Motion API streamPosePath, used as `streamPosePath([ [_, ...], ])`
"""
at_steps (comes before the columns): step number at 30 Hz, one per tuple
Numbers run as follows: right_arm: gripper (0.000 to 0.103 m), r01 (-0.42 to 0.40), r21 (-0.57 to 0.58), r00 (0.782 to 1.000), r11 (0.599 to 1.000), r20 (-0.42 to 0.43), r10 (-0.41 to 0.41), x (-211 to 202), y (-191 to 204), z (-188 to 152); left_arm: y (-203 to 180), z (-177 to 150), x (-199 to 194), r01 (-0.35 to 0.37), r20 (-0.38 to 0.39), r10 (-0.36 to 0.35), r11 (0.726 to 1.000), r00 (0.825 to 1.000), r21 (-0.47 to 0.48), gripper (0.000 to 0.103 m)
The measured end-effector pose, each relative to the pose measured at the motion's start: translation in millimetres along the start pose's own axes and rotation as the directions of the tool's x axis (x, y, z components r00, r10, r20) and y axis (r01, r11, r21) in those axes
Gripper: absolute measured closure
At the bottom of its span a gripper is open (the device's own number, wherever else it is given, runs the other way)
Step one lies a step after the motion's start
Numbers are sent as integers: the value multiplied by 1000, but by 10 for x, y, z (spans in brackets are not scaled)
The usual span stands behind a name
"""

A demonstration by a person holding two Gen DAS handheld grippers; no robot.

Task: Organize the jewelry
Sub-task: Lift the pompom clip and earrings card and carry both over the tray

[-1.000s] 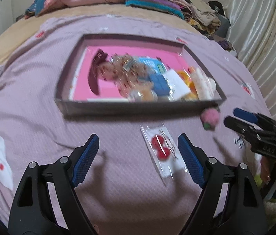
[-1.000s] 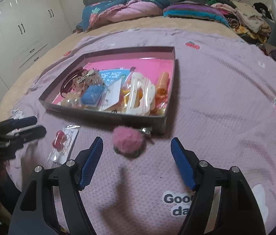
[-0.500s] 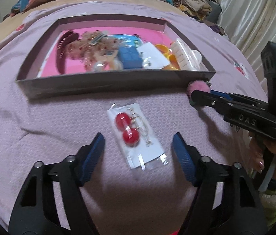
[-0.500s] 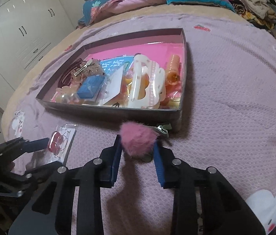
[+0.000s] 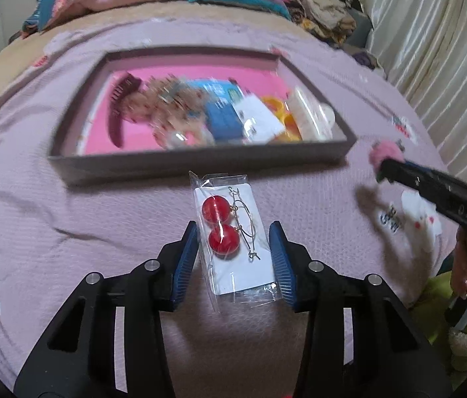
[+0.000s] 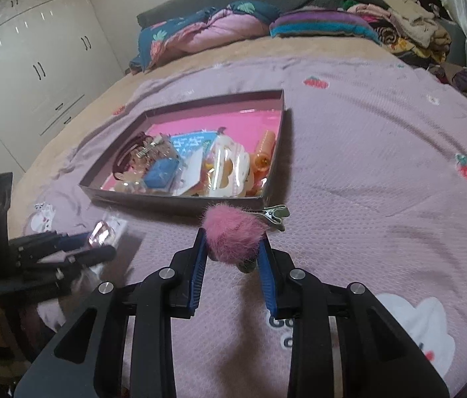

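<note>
Pink pom-pom clip (image 6: 233, 237) pinched by right gripper (image 6: 233, 258); left gripper (image 5: 235, 258) closing around earring packet (image 5: 236, 235), unclamped. Next: tray (image 5: 200, 167), frame centre.

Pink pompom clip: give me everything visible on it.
The pink pompom clip is a fluffy fur ball on a silver metal alligator clip that sticks out to its right. The right gripper is shut on the ball, its blue pads pressing both sides. It sits just outside the tray, near the front right corner, above the lilac blanket.
</note>
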State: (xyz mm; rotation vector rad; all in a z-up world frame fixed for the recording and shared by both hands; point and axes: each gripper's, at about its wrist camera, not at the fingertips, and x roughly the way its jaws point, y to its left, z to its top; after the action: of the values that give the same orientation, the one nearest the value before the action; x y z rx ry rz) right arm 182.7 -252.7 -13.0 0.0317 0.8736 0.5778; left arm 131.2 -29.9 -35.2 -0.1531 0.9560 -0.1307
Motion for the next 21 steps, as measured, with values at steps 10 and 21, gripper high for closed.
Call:
streamPosePath([
  [10, 75, -18, -51, 997, 999, 72, 22, -331, 272, 109, 354, 266, -555, -54, 131, 60, 997, 990, -50, 68],
  [21, 75, -28, -149, 990, 988, 129, 48, -360, 704, 519, 680, 558, -738, -76, 201, 93, 993, 975, -94, 68],
])
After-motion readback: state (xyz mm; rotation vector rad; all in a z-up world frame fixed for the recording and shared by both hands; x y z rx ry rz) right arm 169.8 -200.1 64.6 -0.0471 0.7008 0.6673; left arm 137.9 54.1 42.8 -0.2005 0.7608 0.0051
